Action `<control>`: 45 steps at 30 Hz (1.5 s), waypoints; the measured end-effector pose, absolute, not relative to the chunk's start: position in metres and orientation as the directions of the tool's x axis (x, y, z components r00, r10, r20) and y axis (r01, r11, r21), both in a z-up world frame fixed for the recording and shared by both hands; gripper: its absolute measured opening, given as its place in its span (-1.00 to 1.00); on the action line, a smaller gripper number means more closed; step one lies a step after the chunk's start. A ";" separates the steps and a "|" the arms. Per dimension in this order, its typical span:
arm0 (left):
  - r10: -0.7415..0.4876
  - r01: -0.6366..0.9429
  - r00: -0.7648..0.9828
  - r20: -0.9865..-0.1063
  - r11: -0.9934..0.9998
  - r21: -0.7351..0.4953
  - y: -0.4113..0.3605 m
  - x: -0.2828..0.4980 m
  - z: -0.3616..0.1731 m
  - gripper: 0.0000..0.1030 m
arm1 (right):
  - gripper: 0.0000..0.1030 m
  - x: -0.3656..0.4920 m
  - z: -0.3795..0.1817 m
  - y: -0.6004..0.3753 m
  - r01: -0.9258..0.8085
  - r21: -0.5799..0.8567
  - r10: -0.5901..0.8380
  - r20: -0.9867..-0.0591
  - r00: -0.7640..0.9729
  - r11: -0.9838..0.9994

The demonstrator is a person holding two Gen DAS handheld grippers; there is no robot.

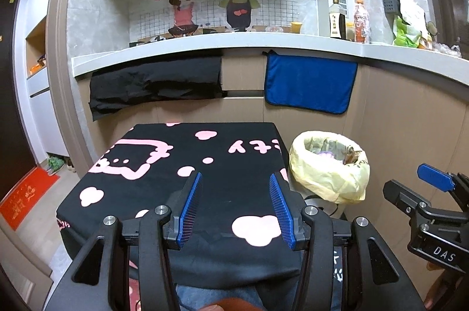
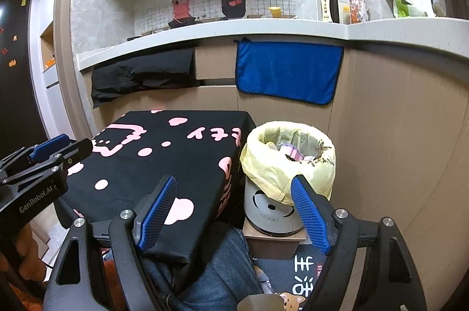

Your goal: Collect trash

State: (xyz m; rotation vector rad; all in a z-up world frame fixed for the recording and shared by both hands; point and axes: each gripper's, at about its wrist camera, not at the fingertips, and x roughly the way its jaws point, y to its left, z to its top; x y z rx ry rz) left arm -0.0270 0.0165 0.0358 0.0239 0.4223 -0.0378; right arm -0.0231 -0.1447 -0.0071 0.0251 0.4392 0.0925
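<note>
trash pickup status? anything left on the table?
Looks done or nearly so: the bin beside the table already holds wrappers, and no loose trash shows on the tablecloth. In hand: nothing; the left gripper and right gripper are both open and empty. Left: nothing visible on the table.

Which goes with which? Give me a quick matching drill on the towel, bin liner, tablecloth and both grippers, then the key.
Things:
1. towel
2. bin liner
3. tablecloth
4. left gripper and right gripper

States:
A. black with pink shapes
B. open, holding nothing
C. blue, hanging below the counter
D. pale yellow, folded over the bin rim

Pairs: 1-C, 2-D, 3-A, 4-B
</note>
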 end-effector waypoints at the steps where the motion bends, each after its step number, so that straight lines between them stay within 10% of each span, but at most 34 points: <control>1: -0.031 0.038 0.913 -0.407 0.999 0.009 0.019 -0.029 0.036 -0.05 | 0.52 -0.024 -0.007 -0.144 -0.083 0.041 0.093 -0.422 0.902 0.996; 45: -0.052 0.054 0.913 -0.405 0.999 -0.007 0.015 -0.034 0.038 -0.05 | 0.57 -0.026 -0.008 -0.150 -0.061 0.063 0.082 -0.430 0.899 0.996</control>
